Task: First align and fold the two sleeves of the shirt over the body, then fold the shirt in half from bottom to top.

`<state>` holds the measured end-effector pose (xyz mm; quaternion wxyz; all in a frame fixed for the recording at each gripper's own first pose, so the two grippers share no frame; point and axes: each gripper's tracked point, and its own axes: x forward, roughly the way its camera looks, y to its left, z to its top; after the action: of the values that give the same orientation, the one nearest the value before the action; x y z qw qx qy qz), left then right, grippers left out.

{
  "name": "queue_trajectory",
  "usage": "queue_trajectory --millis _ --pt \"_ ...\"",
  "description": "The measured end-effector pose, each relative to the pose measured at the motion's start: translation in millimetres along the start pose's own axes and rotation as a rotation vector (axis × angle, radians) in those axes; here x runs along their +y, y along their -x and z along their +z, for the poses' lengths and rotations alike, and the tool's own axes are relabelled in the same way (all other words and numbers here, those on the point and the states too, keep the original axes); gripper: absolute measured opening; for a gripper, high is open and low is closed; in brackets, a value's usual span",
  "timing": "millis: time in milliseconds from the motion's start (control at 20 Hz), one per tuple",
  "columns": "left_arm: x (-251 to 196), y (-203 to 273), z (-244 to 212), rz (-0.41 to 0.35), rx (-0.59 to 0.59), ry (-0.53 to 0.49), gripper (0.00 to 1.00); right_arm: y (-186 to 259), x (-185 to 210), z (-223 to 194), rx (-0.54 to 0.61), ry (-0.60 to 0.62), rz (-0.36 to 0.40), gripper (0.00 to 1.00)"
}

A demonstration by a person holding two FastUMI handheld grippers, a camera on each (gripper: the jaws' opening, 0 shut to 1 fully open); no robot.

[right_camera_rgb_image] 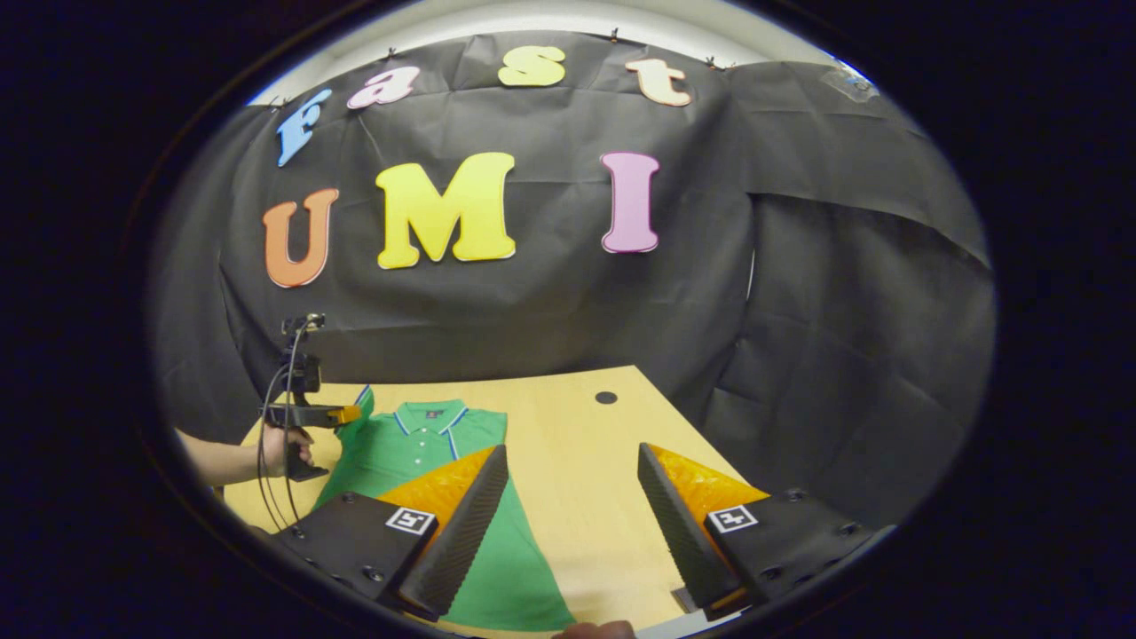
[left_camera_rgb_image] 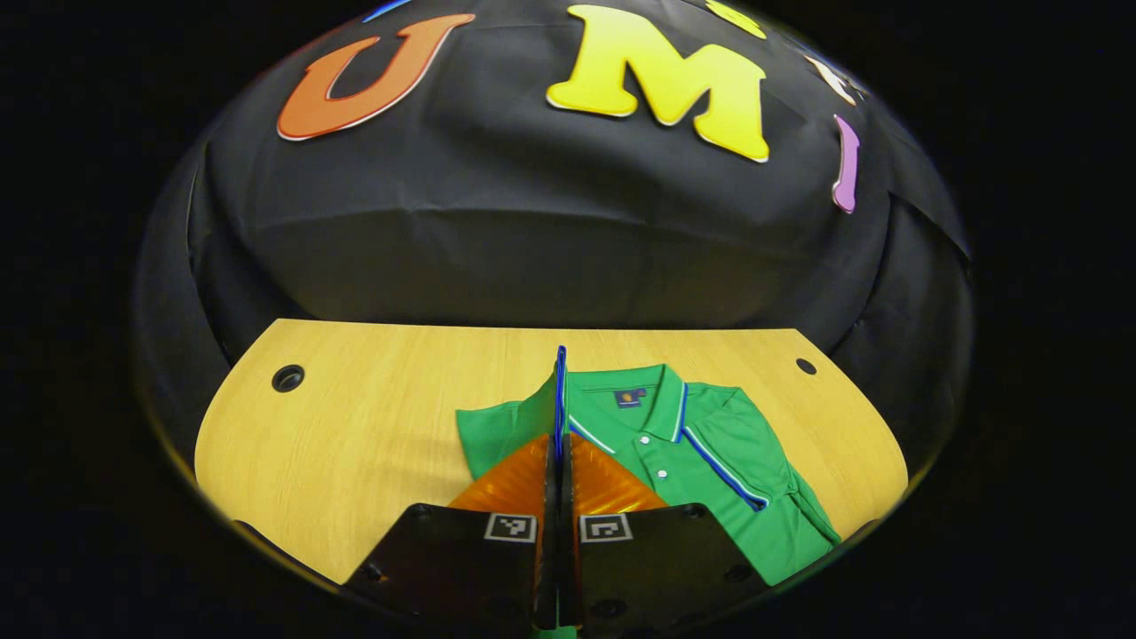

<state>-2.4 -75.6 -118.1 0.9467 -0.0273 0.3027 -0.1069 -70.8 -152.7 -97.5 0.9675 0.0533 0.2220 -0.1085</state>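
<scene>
Sleeve (left_camera_rgb_image: 560, 390) in raised left tongs (left_camera_rgb_image: 560, 444)

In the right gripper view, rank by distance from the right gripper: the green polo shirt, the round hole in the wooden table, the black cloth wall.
1. Green polo shirt, under the right gripper's left finger.
2. Round hole in the wooden table, ahead near the far edge.
3. Black cloth wall, behind the table.

Black cloth (right_camera_rgb_image: 568, 302) hangs wrinkled round the booth as its wall, draped behind and to the side. The surface (left_camera_rgb_image: 373, 444) is pale wood-grain, with round cable holes (left_camera_rgb_image: 287, 378) near its far corners.
</scene>
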Motion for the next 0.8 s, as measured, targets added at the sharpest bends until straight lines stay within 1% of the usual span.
queue_trajectory --millis 50,100,150,250,350,400,550,600,650,750,800 --pt "-5 1 -2 -0.016 0.007 -0.017 0.00 2 -3 1 -0.006 0.000 -0.005 0.95" --pt "-10 4 -1 -0.026 0.008 -0.033 0.15 3 -6 0 -0.010 0.001 -0.007 0.95" --pt "-13 4 -2 -0.031 0.010 -0.047 0.42 3 -6 0 -0.011 0.002 -0.002 0.95" --pt "-15 13 -1 -0.016 0.000 -0.066 0.96 0 -1 -3 -0.007 0.014 0.023 0.95" --pt "-20 31 -2 -0.007 -0.013 -0.072 0.98 -6 13 -8 0.007 0.036 0.074 0.93" --pt "-21 45 -2 0.004 -0.022 -0.072 0.98 -10 20 -11 0.011 0.051 0.100 0.95" --pt "-15 98 -9 0.037 -0.039 -0.075 0.99 -17 42 -15 0.017 0.067 0.180 0.95" --pt "-12 115 -12 0.051 -0.045 -0.076 0.99 -20 49 -18 0.021 0.074 0.206 0.93" --pt "-9 131 -15 0.062 -0.047 -0.075 0.99 -22 55 -19 0.023 0.083 0.228 0.95" --pt "-4 165 -24 0.082 -0.048 -0.078 0.99 -27 65 -22 0.027 0.105 0.268 0.95" --pt "-1 182 -27 0.094 -0.049 -0.077 0.99 -28 69 -24 0.029 0.116 0.289 0.98"
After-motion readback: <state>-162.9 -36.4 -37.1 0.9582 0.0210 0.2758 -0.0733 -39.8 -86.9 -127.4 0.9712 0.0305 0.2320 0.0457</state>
